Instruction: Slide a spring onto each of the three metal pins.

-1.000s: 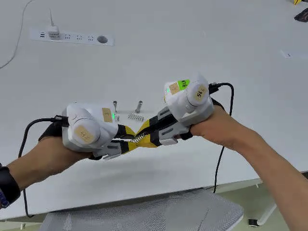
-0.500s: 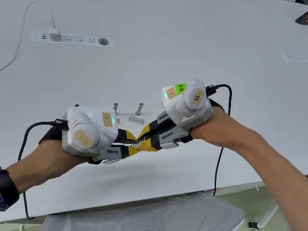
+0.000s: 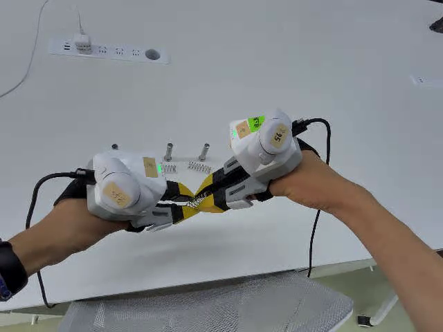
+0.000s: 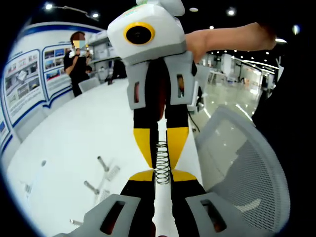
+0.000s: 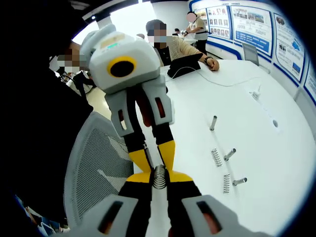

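Note:
My left gripper (image 3: 185, 202) and right gripper (image 3: 206, 199) meet tip to tip just above the table's front edge. Between them runs a small steel spring (image 3: 196, 202). In the left gripper view the spring (image 4: 162, 165) reaches from my own yellow tips (image 4: 162, 178) up into the right gripper's tips (image 4: 162, 143), and both look shut on it. The right gripper view has the spring (image 5: 159, 177) end-on in its jaws. Three metal pins (image 3: 168, 151) (image 3: 204, 150) (image 3: 114, 146) sit on the white table behind, with two loose springs (image 3: 199, 167) (image 3: 168, 168) beside them.
A white power strip (image 3: 104, 50) with a plug lies at the far left of the table (image 3: 291, 76). A grey mesh chair (image 3: 208, 304) is below the front edge. Black cables trail from both grippers. People sit at the table's far end (image 5: 177, 44).
Both grippers stay tip to tip with the spring between them. The whole view has shifted slightly; the pins and loose springs lie where they were.

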`<action>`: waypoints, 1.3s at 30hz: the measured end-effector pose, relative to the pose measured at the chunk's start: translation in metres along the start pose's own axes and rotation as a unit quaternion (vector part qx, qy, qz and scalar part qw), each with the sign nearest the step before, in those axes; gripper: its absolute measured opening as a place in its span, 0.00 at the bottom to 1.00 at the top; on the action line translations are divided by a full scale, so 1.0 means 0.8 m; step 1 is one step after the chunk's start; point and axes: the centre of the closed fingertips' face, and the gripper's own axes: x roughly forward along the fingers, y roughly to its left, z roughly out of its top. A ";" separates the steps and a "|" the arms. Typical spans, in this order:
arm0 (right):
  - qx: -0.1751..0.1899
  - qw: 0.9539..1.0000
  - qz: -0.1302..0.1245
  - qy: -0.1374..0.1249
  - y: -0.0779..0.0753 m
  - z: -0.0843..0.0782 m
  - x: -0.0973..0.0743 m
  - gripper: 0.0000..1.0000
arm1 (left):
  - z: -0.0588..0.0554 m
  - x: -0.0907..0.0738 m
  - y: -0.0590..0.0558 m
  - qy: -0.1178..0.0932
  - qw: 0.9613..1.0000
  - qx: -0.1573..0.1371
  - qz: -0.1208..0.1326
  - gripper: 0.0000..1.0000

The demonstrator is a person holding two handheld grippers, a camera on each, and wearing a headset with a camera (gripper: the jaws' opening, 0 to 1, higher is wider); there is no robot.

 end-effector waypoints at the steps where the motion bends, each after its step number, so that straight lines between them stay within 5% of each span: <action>1: 0.000 1.000 -0.001 -0.001 0.000 0.001 0.001 0.12 | -0.001 -0.001 0.000 0.000 1.000 -0.002 0.002 0.11; 28: 0.004 1.000 0.010 0.013 0.002 0.005 0.024 0.12 | -0.049 -0.034 0.008 0.006 0.997 -0.059 0.041 0.15; 39: -0.006 0.999 -0.014 0.046 -0.020 -0.009 0.036 0.12 | -0.088 -0.047 0.015 0.020 0.993 -0.094 0.067 0.19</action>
